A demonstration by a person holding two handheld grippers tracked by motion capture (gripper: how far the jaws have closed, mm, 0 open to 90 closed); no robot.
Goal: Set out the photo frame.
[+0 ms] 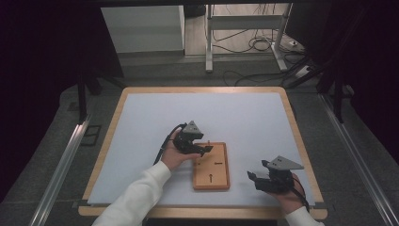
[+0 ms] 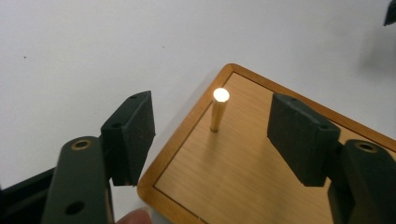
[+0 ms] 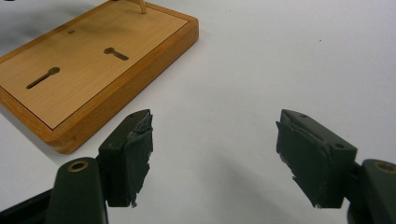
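- High view: a table [image 1: 141, 117] with a pale surface and a wooden rim carries a small wooden board [image 1: 221, 176], lying flat near the person's side, a little right of the middle.
- The board has a darker raised border and a lighter inset top; two keyhole-shaped slots [image 3: 43, 77] are cut into that top, and a small round hole sits close to them.
- A thin wooden peg [image 2: 217, 111] stands upright in the board near one corner, the far left corner as the high view shows it.
- The left hand-held gripper [image 1: 203, 149] is held over the board's far left corner, its grey three-cornered plate on top and its cable trailing back along the white sleeve [image 1: 136, 195].
- In the left gripper view, its two black jaws stand wide apart with the peg between them, touching neither; one jaw is over the bare table just outside the board's edge, the other over the board's top.
- A fingertip [image 2: 135, 217] shows at the bottom edge of that view.
- The right hand-held gripper [image 1: 256, 180] is to the right of the board, apart from it, above the bare table near the front edge.
- In the right gripper view, its jaws are also spread open with nothing between them; their black pads [image 3: 136, 154] look frayed and ragged at the edges.
- Beyond the table, the floor holds loose cables [image 1: 254, 44] and the legs of a metal frame [image 1: 209, 37].
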